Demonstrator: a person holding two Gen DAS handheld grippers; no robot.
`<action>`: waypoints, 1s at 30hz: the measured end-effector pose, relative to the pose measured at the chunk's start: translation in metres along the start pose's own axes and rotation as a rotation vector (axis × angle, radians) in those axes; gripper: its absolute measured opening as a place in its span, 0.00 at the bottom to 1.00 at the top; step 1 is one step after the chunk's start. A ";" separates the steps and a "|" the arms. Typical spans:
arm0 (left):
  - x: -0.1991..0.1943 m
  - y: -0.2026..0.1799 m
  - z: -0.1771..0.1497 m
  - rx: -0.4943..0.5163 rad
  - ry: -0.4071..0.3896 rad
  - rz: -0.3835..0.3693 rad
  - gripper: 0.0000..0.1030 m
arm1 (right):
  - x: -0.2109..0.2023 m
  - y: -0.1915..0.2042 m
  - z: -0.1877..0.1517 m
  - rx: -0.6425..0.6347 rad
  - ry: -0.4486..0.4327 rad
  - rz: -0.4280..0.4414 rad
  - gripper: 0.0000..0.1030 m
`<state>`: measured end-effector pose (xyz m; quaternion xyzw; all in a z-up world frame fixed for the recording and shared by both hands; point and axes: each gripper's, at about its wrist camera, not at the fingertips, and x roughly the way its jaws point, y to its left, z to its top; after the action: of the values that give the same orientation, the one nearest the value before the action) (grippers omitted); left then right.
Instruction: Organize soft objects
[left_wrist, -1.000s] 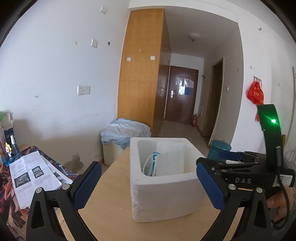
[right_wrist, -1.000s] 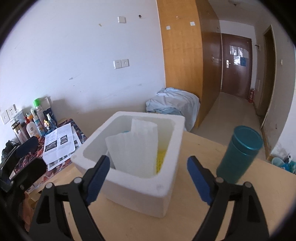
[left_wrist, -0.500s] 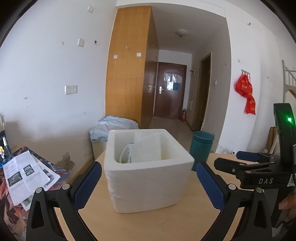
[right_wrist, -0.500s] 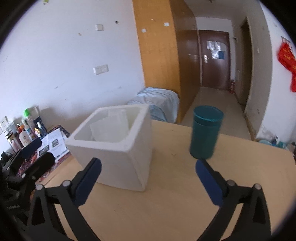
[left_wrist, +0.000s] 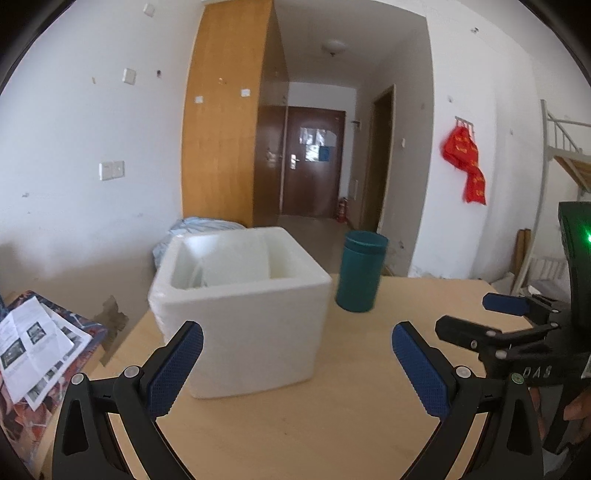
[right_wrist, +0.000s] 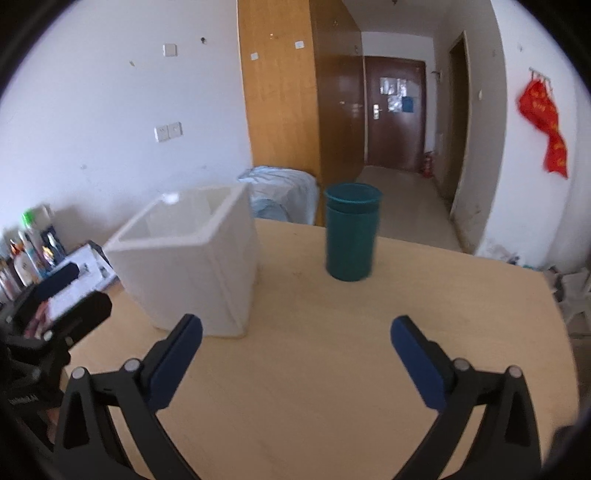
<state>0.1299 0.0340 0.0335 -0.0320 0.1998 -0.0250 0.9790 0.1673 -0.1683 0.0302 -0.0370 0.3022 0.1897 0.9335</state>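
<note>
Table (right_wrist: 332, 369): foam box (left_wrist: 243, 314) upright, open-topped.

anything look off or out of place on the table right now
Nothing on the wooden table looks spilled or damaged. The white foam box sits flat, though turned at an angle to the table's edge, and the teal canister stands upright beside it. Both grippers are open and empty.

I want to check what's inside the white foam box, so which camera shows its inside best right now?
The left wrist view: it looks over the near rim of the white foam box and shows a pale sheet standing inside, though blurred. The right wrist view sees the box from the side at a corner; only its far inner wall and rim show.
</note>
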 end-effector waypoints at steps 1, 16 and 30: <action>-0.001 -0.004 -0.002 0.004 0.003 -0.010 0.99 | -0.003 -0.002 -0.003 0.007 0.000 0.000 1.00; -0.033 -0.038 -0.032 0.042 -0.029 -0.111 0.99 | -0.066 -0.032 -0.063 0.154 -0.086 -0.123 1.00; -0.108 -0.056 -0.057 0.076 -0.265 -0.123 0.99 | -0.138 -0.011 -0.096 0.148 -0.327 -0.247 1.00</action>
<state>0.0062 -0.0186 0.0269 -0.0099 0.0655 -0.0882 0.9939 0.0155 -0.2417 0.0311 0.0260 0.1528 0.0546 0.9864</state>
